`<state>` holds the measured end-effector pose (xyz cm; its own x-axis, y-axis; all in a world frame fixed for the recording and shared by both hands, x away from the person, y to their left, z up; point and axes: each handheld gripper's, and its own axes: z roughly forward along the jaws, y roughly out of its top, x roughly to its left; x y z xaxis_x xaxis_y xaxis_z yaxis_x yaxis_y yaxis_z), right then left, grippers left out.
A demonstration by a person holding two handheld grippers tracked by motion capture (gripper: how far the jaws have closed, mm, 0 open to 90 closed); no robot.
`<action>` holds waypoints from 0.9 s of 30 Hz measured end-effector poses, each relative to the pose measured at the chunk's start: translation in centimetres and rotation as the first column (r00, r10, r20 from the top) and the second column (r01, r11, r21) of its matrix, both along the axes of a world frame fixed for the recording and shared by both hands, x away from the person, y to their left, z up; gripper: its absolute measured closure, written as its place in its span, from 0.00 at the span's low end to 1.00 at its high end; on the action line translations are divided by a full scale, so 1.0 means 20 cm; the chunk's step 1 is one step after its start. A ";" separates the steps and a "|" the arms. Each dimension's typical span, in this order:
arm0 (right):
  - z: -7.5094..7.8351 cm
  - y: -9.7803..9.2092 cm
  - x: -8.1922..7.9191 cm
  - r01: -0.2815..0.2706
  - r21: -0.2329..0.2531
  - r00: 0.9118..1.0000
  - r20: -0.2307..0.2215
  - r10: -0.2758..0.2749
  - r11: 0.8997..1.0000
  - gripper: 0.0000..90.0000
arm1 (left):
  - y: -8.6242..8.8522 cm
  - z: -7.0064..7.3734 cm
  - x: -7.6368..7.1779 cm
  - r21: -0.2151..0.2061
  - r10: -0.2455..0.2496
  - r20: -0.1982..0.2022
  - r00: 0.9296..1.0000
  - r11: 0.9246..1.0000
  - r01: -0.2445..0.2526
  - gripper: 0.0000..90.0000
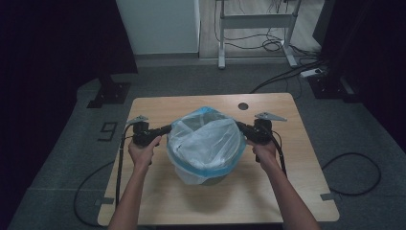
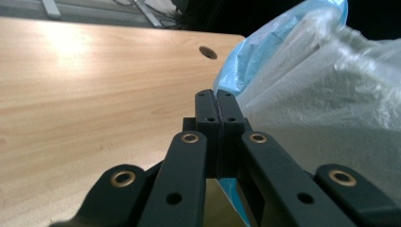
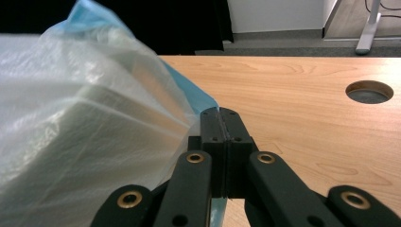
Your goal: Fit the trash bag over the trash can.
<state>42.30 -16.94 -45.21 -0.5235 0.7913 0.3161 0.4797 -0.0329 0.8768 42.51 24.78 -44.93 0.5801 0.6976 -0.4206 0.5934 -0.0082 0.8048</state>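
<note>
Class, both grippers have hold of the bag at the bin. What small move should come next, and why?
Probably pull both sides of the bag down and outward over the bin rim. The left gripper and right gripper are each shut on the blue edge at opposite sides, and in the high view the bag is stretched between them, still bunched above the bin.

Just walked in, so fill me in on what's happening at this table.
A person is fitting a clear plastic bag with a blue edge over a small bin on the wooden table. The left gripper and the right gripper are each shut on the bag's rim at opposite sides, stretching it open. The bag covers the bin's top and hangs down its sides.
</note>
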 end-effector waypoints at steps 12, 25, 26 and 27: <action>-0.08 0.00 -0.01 0.006 -0.047 0.997 -0.071 -0.009 0.999 0.99 | -0.01 -0.07 -0.02 0.070 -0.004 -0.059 0.998 0.998 0.008 1.00; -0.05 -0.15 -0.22 0.095 -0.031 0.994 0.059 -0.094 0.995 0.65 | 0.02 -0.06 -0.08 0.014 -0.009 -0.017 1.000 1.000 0.010 0.99; -0.04 -0.16 -0.25 0.098 -0.039 0.993 0.072 -0.095 0.994 0.63 | 0.02 -0.06 -0.08 0.010 -0.010 -0.012 1.000 1.000 0.010 0.98; -0.03 -0.17 -0.27 0.099 -0.036 0.992 0.082 -0.096 0.994 0.62 | 0.02 -0.06 -0.09 0.007 -0.010 -0.008 1.000 1.000 0.010 0.98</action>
<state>36.85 -20.26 -45.74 -0.4654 0.8510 0.2432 0.4044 -0.0399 0.9137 40.77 25.19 -46.09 0.5839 0.6947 -0.4201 0.5995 -0.0200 0.8002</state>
